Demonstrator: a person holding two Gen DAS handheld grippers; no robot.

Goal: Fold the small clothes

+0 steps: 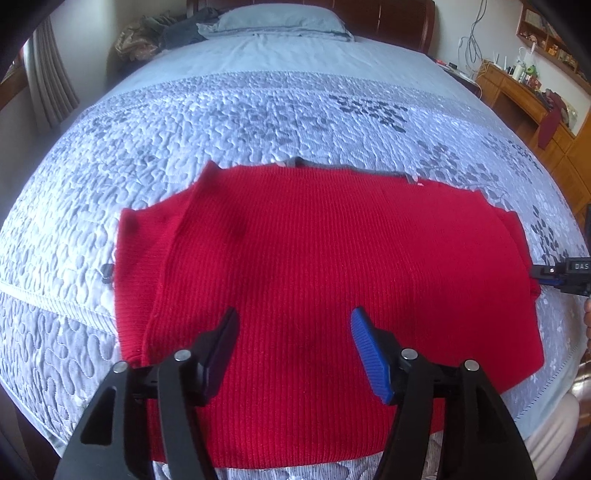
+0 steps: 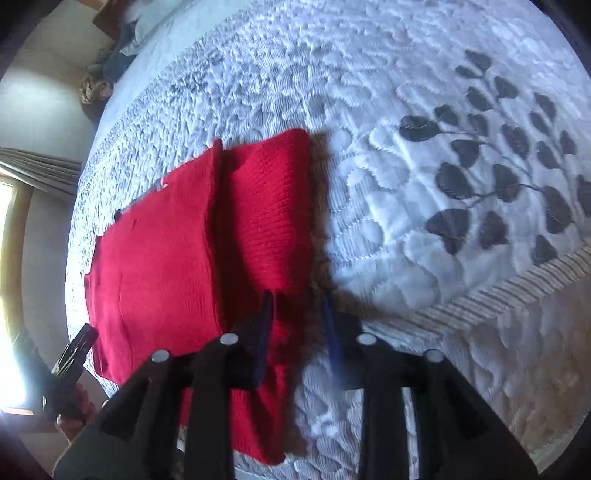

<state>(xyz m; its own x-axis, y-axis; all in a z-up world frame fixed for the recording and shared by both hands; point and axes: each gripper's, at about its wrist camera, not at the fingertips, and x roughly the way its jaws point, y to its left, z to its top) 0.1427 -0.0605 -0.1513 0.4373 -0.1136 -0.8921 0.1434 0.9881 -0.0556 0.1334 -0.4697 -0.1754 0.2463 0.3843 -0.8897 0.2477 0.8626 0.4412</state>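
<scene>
A red knit sweater [image 1: 314, 258] lies flat on the quilted bed, with its sides folded inward. My left gripper [image 1: 294, 317] hovers over the sweater's near middle, jaws wide apart and nothing between them. In the right wrist view the sweater [image 2: 166, 258] fills the left half, and its folded right side [image 2: 266, 206] lies as a raised strip. My right gripper [image 2: 297, 299] stands at that strip's near edge, jaws a little apart, the red edge lying below the gap without being pinched. The right gripper [image 1: 561, 273] also shows at the sweater's right edge.
The pale blue quilt [image 1: 258, 110] with grey leaf prints [image 2: 498, 177] spreads all around the sweater. A pillow [image 1: 280, 18] and a pile of clothes [image 1: 147, 33] lie at the headboard. A wooden desk [image 1: 517, 92] stands to the right, a curtain [image 1: 51, 85] to the left.
</scene>
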